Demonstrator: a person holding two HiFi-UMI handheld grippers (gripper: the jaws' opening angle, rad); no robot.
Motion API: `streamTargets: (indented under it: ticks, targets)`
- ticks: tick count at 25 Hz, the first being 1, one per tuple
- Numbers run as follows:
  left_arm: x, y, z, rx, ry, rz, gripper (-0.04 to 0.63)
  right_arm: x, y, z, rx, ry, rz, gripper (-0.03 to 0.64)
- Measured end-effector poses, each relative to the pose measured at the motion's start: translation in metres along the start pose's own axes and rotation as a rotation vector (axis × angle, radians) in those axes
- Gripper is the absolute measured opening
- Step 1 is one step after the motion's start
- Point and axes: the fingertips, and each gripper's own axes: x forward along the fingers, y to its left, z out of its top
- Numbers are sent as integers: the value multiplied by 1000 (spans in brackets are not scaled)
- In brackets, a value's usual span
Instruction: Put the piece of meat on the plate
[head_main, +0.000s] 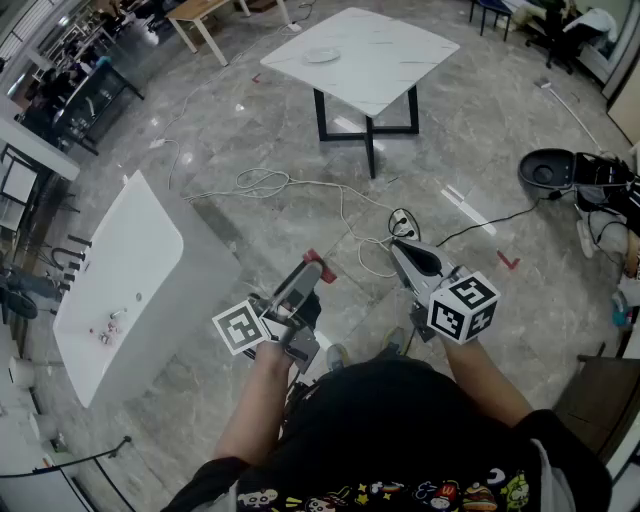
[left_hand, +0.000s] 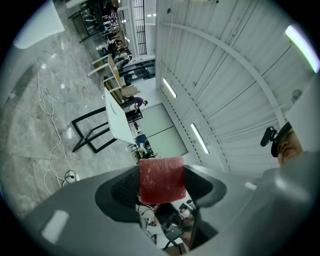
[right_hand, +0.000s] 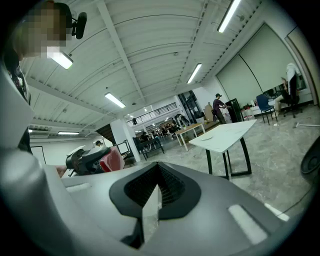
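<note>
A red, square-cut piece of meat (left_hand: 161, 178) sits between the jaws of my left gripper (left_hand: 161, 192), which is shut on it and held level above the floor. In the head view the meat (head_main: 314, 257) shows as a small red tip at the end of the left gripper (head_main: 307, 271). My right gripper (head_main: 399, 244) is beside it, shut with nothing in it; its pads meet in a line (right_hand: 152, 200). The white plate (head_main: 322, 54) lies on a white table (head_main: 390, 60) some way ahead. In the right gripper view I see the plate (right_hand: 206, 138) and table (right_hand: 227, 135) too.
A long white counter (head_main: 120, 290) stands at the left. Loose cables (head_main: 270, 185) and a power strip (head_main: 402, 222) lie on the marble floor between me and the table. Dark equipment (head_main: 560, 172) sits at the right. A wooden table (head_main: 200, 12) stands far back.
</note>
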Motion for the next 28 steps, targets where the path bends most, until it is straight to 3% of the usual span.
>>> streamTargets:
  ticks: [8,16,20,28]
  targets:
    - [10,16,-4,-22,-22,13,387,14,-6,13,-75,-35,16,20]
    - [19,12,-7,9,0,28,387,5,-7,16,-77,-64,46,21]
    - [16,13,-5,-18,-4,58,387,5,-8,13,-54,-37,44,23]
    - [68,58,13,-64,11,66,387,37,-69,16,-33,2,17,23]
